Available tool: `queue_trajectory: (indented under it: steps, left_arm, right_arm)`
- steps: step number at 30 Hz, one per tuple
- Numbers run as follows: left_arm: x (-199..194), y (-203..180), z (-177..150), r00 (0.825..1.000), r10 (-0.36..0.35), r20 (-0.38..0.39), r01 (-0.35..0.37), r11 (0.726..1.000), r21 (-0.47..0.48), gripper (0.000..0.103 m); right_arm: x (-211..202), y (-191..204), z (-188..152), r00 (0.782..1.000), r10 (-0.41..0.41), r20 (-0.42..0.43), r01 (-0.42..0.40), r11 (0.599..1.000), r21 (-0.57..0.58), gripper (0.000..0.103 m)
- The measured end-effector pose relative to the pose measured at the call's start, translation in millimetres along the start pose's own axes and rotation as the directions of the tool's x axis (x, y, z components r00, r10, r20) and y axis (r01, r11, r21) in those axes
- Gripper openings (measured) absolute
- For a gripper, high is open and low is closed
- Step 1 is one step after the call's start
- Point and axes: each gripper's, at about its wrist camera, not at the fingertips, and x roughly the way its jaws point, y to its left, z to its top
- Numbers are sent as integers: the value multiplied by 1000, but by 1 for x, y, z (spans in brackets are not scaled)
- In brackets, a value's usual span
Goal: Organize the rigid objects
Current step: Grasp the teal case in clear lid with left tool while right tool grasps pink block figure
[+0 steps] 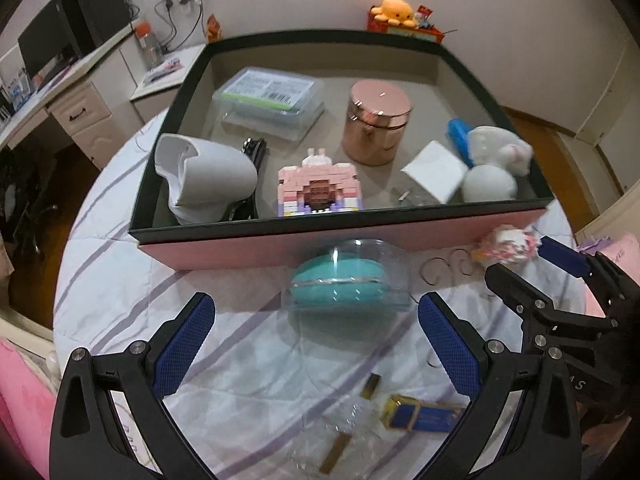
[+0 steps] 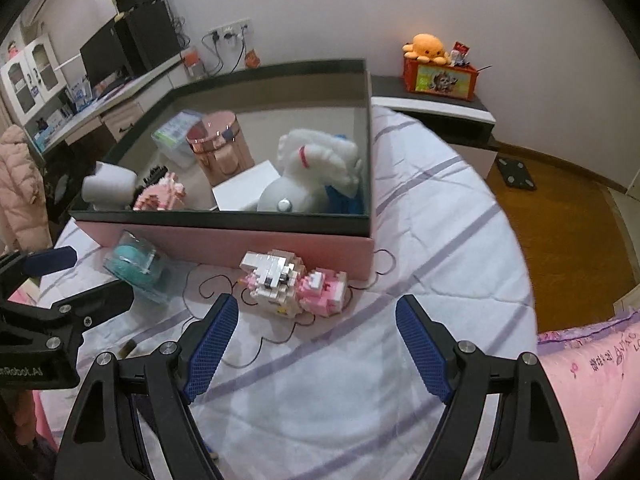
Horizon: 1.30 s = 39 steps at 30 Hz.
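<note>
So right up against the lens you've got the left gripper (image 1: 316, 336), black arms with blue textured pads spread wide and nothing between them, hanging over the white bedspread with lilac stripes (image 1: 120, 280). The right gripper (image 2: 318, 344) is the same deal, jaws wide apart and empty. Just under the left one there's a small blue and gold box (image 1: 422, 416) plus some crinkly clear wrap and a couple of gold strips, too small to tell what those are. A bit further out, straight ahead of the left pads, sits the teal round case inside a clear plastic box (image 1: 346, 280), parked right against the front wall of the big pink storage box with the dark rim (image 1: 280, 246). Ahead of the right gripper is the white and pink toy-brick figure (image 2: 294, 286), lying on the bedspread close to that same wall. Inside the storage box there's already a rose-gold metal canister (image 1: 376, 120), a clear lidded plastic container (image 1: 272, 98), a white mug on its side (image 1: 204, 178), another pink brick model (image 1: 318, 188) and a white plush toy (image 1: 496, 160). My guess: the clear box is light, stiff and kinda slippery, so squeeze its two flat side walls low down. The brick figure looks light but crumbly, so I'd grab across the chunky middle, gently, not by the sticking-out bits.
</note>
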Motion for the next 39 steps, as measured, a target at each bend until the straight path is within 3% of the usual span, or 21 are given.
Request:
queue_trajectory:
  steps: [8,11,13,15,17,20,22,26,39]
  left_arm:
    - [19,-1,4,999,-10,-46,10,1000,10,103]
    - [24,-2,6,998,-7,-58,8,1000,8,103]
    - [27,-1,7,998,-6,-66,6,1000,5,103]
    - [29,-1,8,997,-3,-72,3,1000,5,103]
    - [31,-3,10,997,-3,-79,3,1000,6,103]
    - [36,-8,7,996,-21,-84,22,1000,15,100]
    - [39,-12,5,995,-46,-87,49,998,34,74]
    - [39,-24,4,998,-33,-60,37,996,81,74]
    - [15,-26,-1,998,-51,-24,52,995,81,74]
  right_arm:
    - [20,1,8,1000,-1,3,1,1000,-6,79]
    - [17,2,7,998,-58,14,58,998,-25,58]
    - [12,-5,5,998,-51,21,51,999,-11,41]
    - [5,-17,4,999,-24,24,23,999,33,33]
    - [-1,-24,3,999,0,32,-2,999,51,33]
    - [-8,-23,0,998,-37,47,35,998,43,33]
    - [-10,-22,-2,999,-12,47,10,999,44,33]
    - [-12,-23,-2,999,-10,51,7,999,47,33]
    - [-31,-18,-5,995,-1,98,-3,999,43,33]
